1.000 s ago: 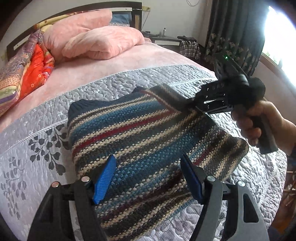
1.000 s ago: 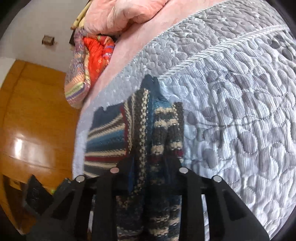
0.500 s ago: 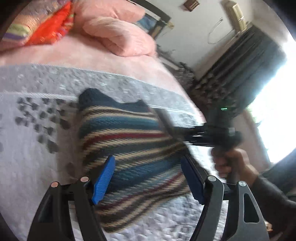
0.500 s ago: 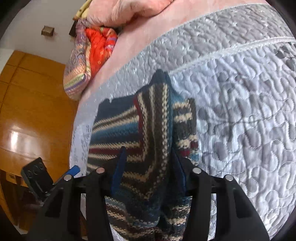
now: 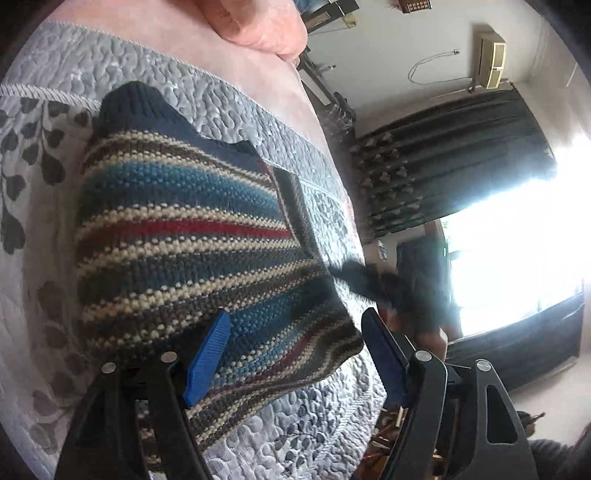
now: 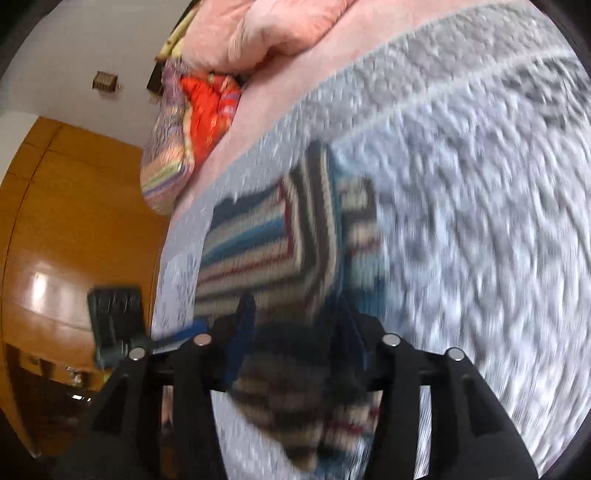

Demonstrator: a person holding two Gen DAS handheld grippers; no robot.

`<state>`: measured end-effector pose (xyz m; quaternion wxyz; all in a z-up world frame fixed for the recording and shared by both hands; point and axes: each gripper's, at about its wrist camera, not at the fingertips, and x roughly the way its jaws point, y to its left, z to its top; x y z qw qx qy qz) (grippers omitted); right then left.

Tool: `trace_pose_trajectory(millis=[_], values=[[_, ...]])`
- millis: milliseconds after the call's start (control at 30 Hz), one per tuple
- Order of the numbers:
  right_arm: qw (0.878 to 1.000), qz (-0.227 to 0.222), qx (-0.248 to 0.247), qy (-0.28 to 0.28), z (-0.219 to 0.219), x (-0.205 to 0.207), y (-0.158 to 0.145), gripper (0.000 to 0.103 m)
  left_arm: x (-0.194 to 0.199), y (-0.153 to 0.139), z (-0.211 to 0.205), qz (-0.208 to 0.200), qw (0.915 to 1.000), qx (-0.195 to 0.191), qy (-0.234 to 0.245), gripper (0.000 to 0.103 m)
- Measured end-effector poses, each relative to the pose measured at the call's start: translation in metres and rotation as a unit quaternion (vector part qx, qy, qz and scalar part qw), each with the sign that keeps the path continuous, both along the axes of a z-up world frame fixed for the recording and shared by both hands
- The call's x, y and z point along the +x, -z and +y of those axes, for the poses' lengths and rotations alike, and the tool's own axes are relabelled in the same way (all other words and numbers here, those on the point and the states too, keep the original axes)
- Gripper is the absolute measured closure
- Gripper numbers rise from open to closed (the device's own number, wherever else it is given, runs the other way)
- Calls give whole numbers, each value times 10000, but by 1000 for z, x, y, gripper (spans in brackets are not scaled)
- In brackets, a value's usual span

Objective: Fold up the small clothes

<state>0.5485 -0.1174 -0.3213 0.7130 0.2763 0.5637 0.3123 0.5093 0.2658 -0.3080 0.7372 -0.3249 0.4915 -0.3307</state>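
Observation:
A striped knit sweater, in blue, red, cream and brown with a navy collar, lies folded on the grey quilted bedspread. My left gripper hovers open over its near hem, blue pads wide apart. In the left wrist view my right gripper is a dark blur at the sweater's right edge. The right wrist view is blurred: the right gripper stands open with the sweater edge between its loosened fingers. The left gripper shows at the left there.
Pink pillows and a bright patterned quilt lie at the head of the bed. A wooden wardrobe stands beside the bed. Dark curtains and a bright window are on the far side.
The right gripper, shut on a lifted fold of the sweater a second ago, has opened and the fold has come down. The left gripper swung round toward the window, staying open.

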Motion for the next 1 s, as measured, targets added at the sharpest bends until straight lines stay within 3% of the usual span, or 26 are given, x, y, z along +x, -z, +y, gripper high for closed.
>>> trace_pose_trajectory(millis=[67,100,167,300,400,467,567,633,700,800,867,900,933,1000], values=[[9991,263,-111,-301,7,-14,13,58,5,6,0,153,9999,-26,54,29],[9984,292,-285,-380,9,-20,21,73,7,10,-1,242,9997,19,80,30],[9983,401,-347,-246,3,-23,32,82,9,18,-6,388,9990,166,150,35],[9988,468,-97,-59,-4,-28,36,82,14,18,-14,530,9966,554,288,41],[9989,435,149,-132,-6,-38,23,75,8,-4,-20,379,9978,298,458,41],[9990,401,55,-214,-3,-38,25,74,4,-12,-32,242,9970,241,688,41],[9981,604,-4,-103,-9,-39,47,83,5,20,-53,704,9925,540,844,42],[9982,599,94,-40,-16,-41,52,85,8,44,-61,945,9889,761,860,55],[9985,544,107,-8,-21,-41,56,85,7,52,-63,980,9884,787,850,59],[9982,566,212,-9,-25,-43,58,84,6,50,-62,922,9893,782,816,58],[9985,418,342,-123,-24,-43,42,78,0,42,-64,811,9907,741,808,54],[9981,424,423,-160,-24,-40,37,73,-4,36,-65,737,9918,633,834,50],[9978,473,433,-191,-24,-38,33,57,-8,33,-64,702,9923,500,886,50],[9960,708,434,-318,-22,-35,38,53,-15,36,-68,764,9913,443,972,50]])
